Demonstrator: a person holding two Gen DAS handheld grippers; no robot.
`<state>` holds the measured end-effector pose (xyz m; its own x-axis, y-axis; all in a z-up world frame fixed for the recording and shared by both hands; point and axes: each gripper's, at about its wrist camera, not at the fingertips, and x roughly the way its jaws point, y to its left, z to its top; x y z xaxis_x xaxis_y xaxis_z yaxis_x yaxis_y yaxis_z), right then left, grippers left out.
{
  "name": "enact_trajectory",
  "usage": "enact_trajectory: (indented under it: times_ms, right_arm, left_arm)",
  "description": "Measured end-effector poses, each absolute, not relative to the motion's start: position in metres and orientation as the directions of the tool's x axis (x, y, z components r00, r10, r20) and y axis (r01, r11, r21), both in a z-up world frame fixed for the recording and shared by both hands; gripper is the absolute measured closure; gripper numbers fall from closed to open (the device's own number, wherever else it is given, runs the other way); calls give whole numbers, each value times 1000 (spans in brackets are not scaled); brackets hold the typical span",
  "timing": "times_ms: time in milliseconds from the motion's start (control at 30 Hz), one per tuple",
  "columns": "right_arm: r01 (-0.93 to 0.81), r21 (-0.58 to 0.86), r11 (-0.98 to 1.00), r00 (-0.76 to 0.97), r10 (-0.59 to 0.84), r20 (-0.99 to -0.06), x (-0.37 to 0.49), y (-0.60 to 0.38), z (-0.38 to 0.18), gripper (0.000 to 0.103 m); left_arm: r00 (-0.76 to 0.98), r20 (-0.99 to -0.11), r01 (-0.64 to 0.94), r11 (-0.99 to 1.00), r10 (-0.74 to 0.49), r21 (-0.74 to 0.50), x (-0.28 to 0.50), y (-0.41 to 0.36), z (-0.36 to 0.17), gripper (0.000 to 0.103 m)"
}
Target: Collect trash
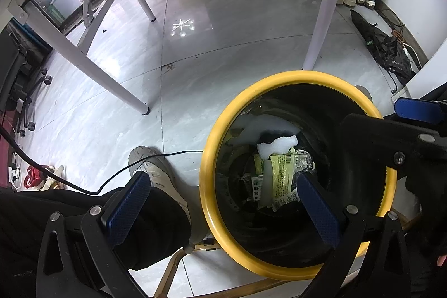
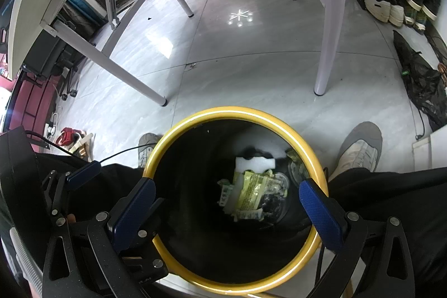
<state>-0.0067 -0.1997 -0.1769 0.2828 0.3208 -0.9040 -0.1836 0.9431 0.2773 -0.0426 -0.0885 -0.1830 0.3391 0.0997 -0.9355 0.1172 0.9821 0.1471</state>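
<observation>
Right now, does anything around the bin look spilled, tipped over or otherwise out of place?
Nothing stands out. The yellow-rimmed bin stands upright, and the white foam piece and yellow wrapper lie inside it at the bottom. No trash shows on the floor near it. Both the left gripper and right gripper are open and hold nothing.

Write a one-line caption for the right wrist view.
Open right gripper above the yellow-rimmed bin holding a white foam block and wrappers.

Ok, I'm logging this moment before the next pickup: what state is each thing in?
Left tongs: open, empty.
Right tongs: open, empty, above the bin.
Yellow-rimmed bin: upright, no lid, trash at the bottom.
White foam piece: inside, atop the pile.
Yellow-green wrapper: inside, crumpled.
</observation>
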Motion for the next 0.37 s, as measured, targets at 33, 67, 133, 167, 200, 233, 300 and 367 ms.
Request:
enact_trajectory:
  times_ms: [33,67,133,167,200,233,300,367]
  right_arm:
    - [-183,277,943,283,320,-904,-7,-200,-177,0]
    - [-183,277,943,283,320,-904,-7,-200,-177,0]
    - [-183,277,943,282,320,-904,-7,-200,-177,0]
    - [-183,277,943,283,320,-904,-7,-200,-177,0]
    - [-183,278,943,282,321,-904,-7,-200,-177,0]
    - [-182,278,943,282,321,-904,-7,-200,-177,0]
    - [-182,278,943,282,321,-904,-7,-200,-177,0]
    - [-184,279,943,282,322,-904,-7,-200,-177,0]
  left_arm:
    - [338,-936,116,982,102,149,-42,-89,-183,1]
    - [337,-936,114,982,103,149,-42,-88,-183,1]
    - [335,-936,110,983,104,149,-42,-88,-183,1]
    - [335,-937,109,983,101,146,-42,-88,-183,1]
    - [336,-937,109,984,98,142,-42,-88,-183,1]
    - [337,-937,108,984,98,142,-42,-87,-182,1]
    - [338,-936,110,984,95,140,-43,-87,-182,1]
    - [341,-935,111,984,97,142,-43,-88,-182,1]
